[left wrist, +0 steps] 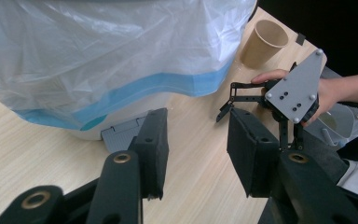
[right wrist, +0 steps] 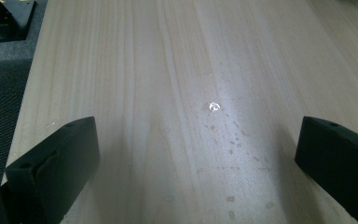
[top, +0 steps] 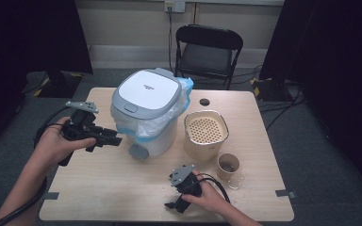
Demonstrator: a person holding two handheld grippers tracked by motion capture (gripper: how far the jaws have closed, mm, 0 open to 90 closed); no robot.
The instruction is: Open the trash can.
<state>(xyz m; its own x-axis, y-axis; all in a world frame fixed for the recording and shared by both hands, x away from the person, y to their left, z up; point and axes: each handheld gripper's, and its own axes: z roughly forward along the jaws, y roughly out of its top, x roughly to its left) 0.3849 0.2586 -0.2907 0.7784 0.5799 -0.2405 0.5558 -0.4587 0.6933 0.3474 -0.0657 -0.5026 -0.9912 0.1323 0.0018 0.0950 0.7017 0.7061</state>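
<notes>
A white pedal bin with a grey-rimmed lid stands on the wooden table, lined with a clear and blue plastic bag. Its grey pedal faces the front. My left gripper is held just left of the bin, open and empty; in the left gripper view, the left gripper points at the pedal. Near the front edge, my right gripper is wide open; in the right gripper view, the right gripper spans bare, water-spotted wood.
A beige pot with a perforated insert stands right of the bin. In front of it are a paper cup and a small clear cup. A black chair stands behind the table.
</notes>
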